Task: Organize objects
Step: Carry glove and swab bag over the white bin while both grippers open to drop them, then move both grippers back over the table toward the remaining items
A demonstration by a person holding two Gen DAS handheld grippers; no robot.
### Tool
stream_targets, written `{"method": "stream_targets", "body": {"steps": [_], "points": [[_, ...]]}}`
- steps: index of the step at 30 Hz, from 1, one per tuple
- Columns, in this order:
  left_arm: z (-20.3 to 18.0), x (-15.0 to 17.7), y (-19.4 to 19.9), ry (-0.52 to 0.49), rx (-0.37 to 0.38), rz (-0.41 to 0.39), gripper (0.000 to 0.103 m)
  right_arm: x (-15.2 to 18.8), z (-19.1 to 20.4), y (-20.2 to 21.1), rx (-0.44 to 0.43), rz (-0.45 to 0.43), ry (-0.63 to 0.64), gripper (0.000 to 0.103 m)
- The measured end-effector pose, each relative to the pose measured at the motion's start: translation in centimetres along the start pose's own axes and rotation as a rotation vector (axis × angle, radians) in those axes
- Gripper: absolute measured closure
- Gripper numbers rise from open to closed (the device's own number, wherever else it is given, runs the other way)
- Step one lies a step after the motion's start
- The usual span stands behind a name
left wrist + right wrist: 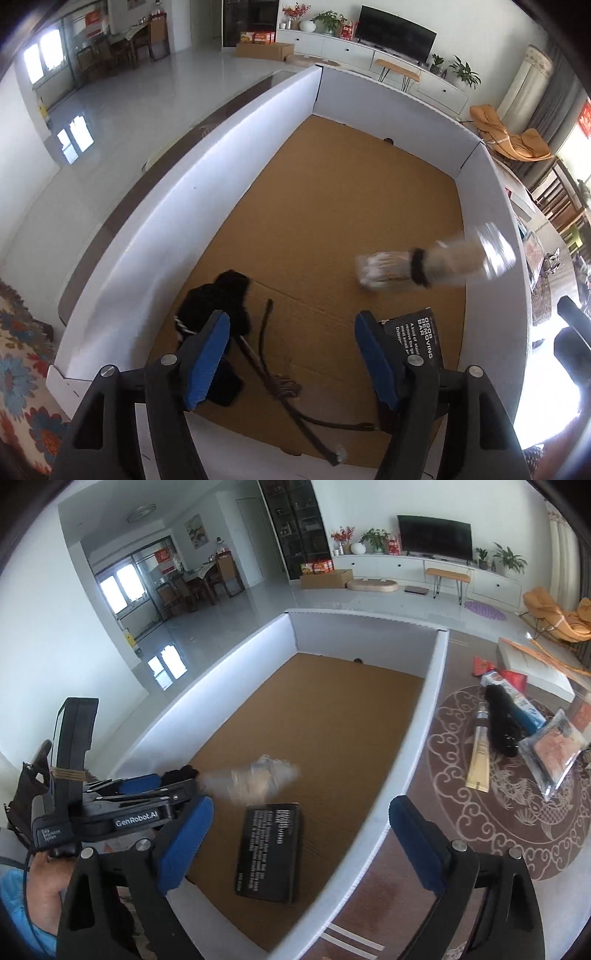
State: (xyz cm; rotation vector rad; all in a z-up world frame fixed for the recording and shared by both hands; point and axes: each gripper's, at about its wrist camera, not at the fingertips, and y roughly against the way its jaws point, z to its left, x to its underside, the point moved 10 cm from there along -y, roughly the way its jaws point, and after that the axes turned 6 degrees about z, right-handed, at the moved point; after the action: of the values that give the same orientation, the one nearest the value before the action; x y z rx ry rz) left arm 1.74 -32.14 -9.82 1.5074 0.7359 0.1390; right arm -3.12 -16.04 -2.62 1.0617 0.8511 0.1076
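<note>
A white-walled box (pixel 207 206) with a brown cardboard floor fills both views. On that floor lie a black fuzzy item (pixel 225 295), a dark strap (pixel 280 376) and a black printed carton (pixel 415 339), the carton (pixel 271 853) also showing in the right wrist view. A clear plastic packet (pixel 432 262) with a black band is smeared by blur over the floor, touching neither gripper; the packet (pixel 255 779) is blurred here too. My left gripper (pixel 291 354) is open above the strap with nothing between its blue pads. My right gripper (pixel 301 845) is open wide over the box's near wall, holding nothing.
On the patterned table to the right of the box (pixel 436 686) lie a black brush-like item (pixel 500 720), a tube (pixel 480 749), a blue carton (pixel 521 705) and a clear packet (pixel 554 749). The left tool's black body (pixel 136 818) and a hand (pixel 44 882) are at the left.
</note>
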Motion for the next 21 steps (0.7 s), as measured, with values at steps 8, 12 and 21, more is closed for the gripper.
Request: {"method": "stream_targets", "body": {"steps": [8, 12, 21], "points": [[-12.5, 0.5, 5.3, -0.220, 0.235, -0.173, 0.033, 5.8, -17.2, 5.4, 0.365, -0.183, -0.214, 0.000], [-21.4, 4.0, 7.6, -0.404, 0.384, -0.187, 0.020, 11.3, -26.8, 6.0, 0.551, -0.156, -0.412, 0.000], [-34.7, 11.8, 3.9, -0.664, 0.414, -0.106, 0.014, 18.3, -34.3, 10.6, 0.683, -0.169, -0.676, 0.000]]}}
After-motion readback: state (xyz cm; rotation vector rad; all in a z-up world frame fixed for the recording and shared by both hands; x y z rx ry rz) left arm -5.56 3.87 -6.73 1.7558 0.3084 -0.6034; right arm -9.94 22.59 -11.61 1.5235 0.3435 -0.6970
